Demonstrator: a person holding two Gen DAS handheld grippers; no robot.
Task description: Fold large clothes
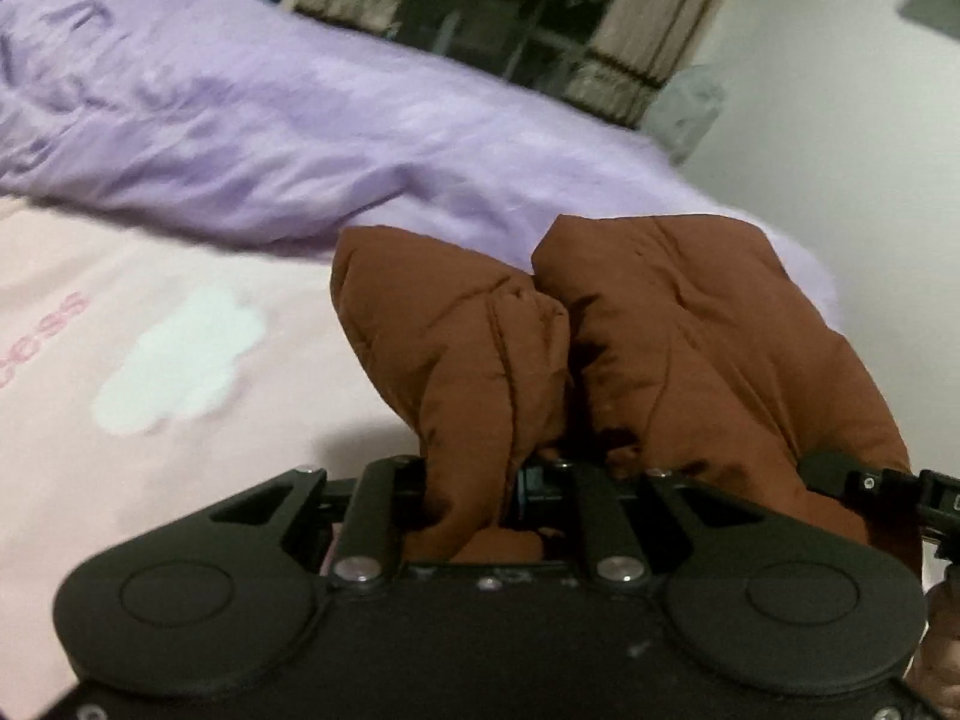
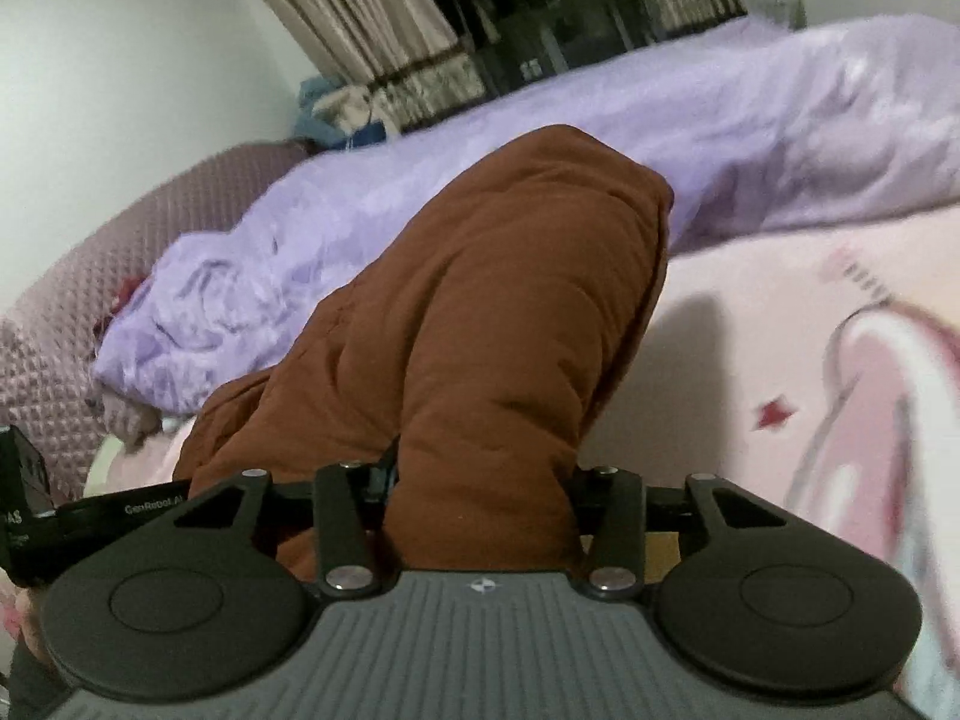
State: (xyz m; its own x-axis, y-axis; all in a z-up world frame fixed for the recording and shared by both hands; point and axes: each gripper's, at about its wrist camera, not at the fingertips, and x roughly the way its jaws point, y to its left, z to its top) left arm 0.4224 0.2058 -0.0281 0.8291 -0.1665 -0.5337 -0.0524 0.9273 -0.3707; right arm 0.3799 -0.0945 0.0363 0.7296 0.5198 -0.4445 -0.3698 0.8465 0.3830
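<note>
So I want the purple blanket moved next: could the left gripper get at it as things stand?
Probably not yet. The left gripper is shut on the brown padded jacket, which bulges up between it and the purple blanket; it would have to let go first.

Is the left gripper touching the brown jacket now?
Touching. In the left wrist view, the left gripper is closed on a bunched fold of the brown jacket, and the fabric rises straight out from between its jaws.

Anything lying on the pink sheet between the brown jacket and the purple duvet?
Nothing loose. In the right wrist view the brown jacket bulges up from the right gripper, overlapping the purple duvet behind it; beside it, the pink sheet runs bare to the duvet.
</note>
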